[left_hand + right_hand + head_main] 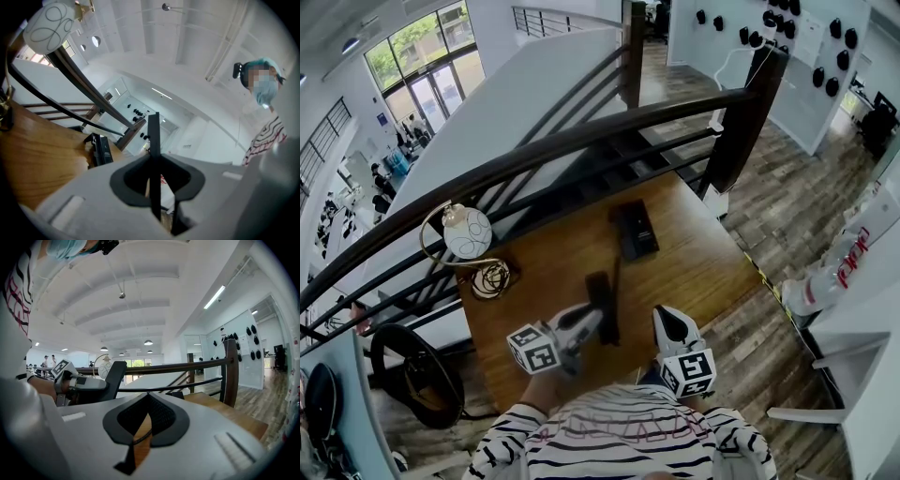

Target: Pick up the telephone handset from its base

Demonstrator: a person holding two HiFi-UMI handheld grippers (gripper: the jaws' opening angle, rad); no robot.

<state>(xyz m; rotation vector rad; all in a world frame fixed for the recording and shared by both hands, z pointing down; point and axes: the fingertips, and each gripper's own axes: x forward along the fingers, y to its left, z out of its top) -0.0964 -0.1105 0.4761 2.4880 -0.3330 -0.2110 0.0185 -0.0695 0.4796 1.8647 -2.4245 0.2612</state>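
Note:
The black telephone base (634,230) lies on the wooden table (694,262), towards its far side. The black handset (600,286) is off the base and hangs over the table's near half. My left gripper (592,317) is shut on it from the left. In the left gripper view the handset (153,140) stands edge-on as a thin dark bar between the jaws, with the base (101,150) beyond at the left. My right gripper (666,317) hovers to the handset's right, apart from it. Its jaws (147,399) meet with nothing between them.
A lamp with a white globe (469,232) and a brass arm stands at the table's left edge. A dark wooden railing (581,131) runs along the table's far side, with a stairwell behind it. A post (745,112) rises at the right corner.

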